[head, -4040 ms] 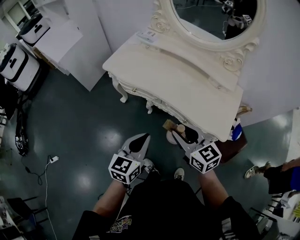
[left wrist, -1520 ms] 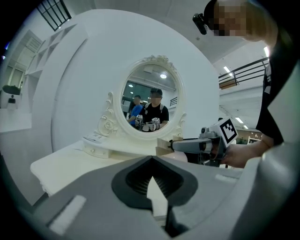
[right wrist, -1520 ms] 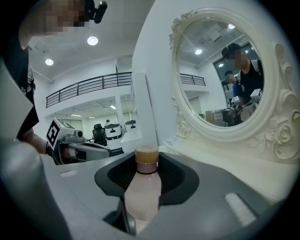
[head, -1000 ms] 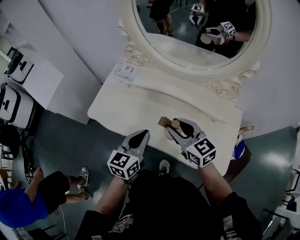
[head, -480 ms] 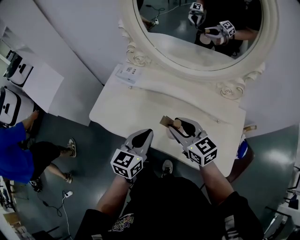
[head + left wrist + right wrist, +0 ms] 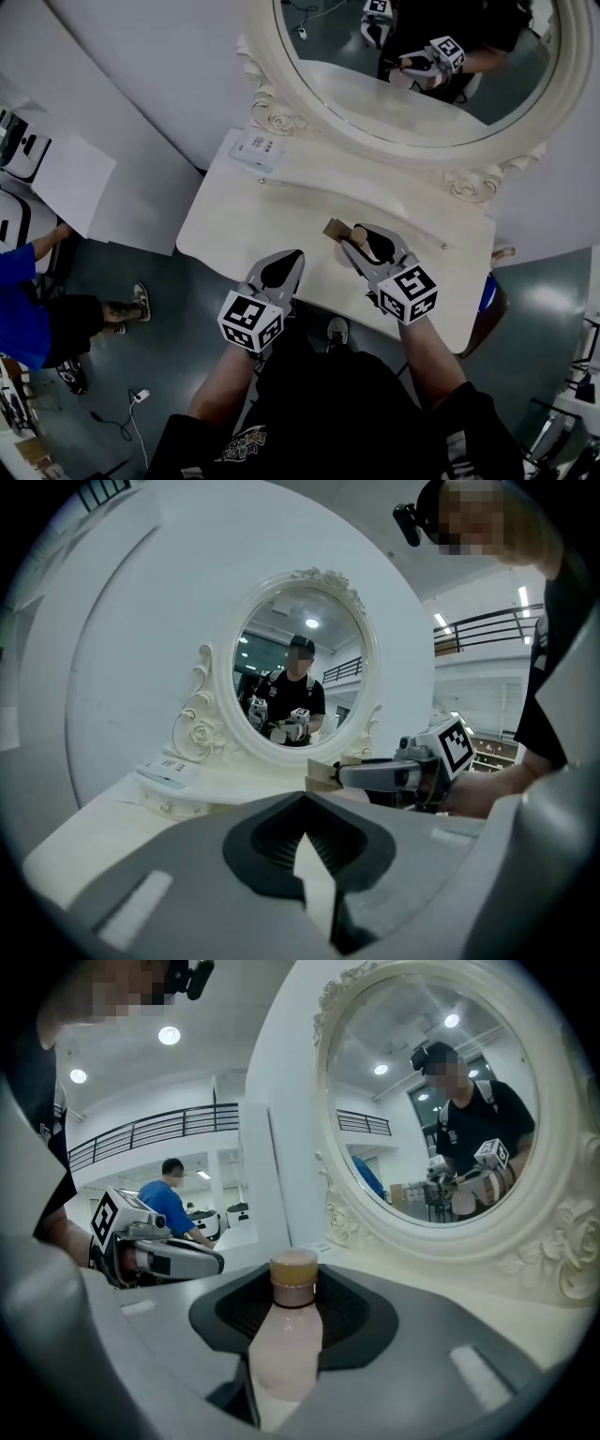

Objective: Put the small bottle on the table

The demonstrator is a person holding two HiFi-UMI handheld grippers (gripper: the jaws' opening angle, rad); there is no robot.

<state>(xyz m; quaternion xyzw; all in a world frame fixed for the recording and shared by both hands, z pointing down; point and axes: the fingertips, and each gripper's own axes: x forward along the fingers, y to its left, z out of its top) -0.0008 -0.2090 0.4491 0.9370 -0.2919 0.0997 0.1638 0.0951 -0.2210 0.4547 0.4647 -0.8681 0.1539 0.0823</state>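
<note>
The small bottle (image 6: 286,1354), pale pink with a tan cap, stands upright between the jaws of my right gripper (image 6: 292,1321), which is shut on it. In the head view its cap (image 6: 359,233) shows at the tip of the right gripper (image 6: 366,246), above the front part of the white dressing table (image 6: 272,211). A tan flat piece (image 6: 333,228) sticks out beside the cap. My left gripper (image 6: 292,259) hangs at the table's front edge, shut with nothing in it; its jaws (image 6: 305,850) meet at the tip.
A large oval mirror (image 6: 412,66) in a carved white frame rises at the table's back. A printed card (image 6: 258,146) lies at the back left. A person in blue (image 6: 19,300) is on the floor to the left, by white cabinets (image 6: 70,183).
I have come up to the table: both grippers, once over the floor, now reach over its front edge. The bottle stays in the right gripper. The person in blue has moved left.
</note>
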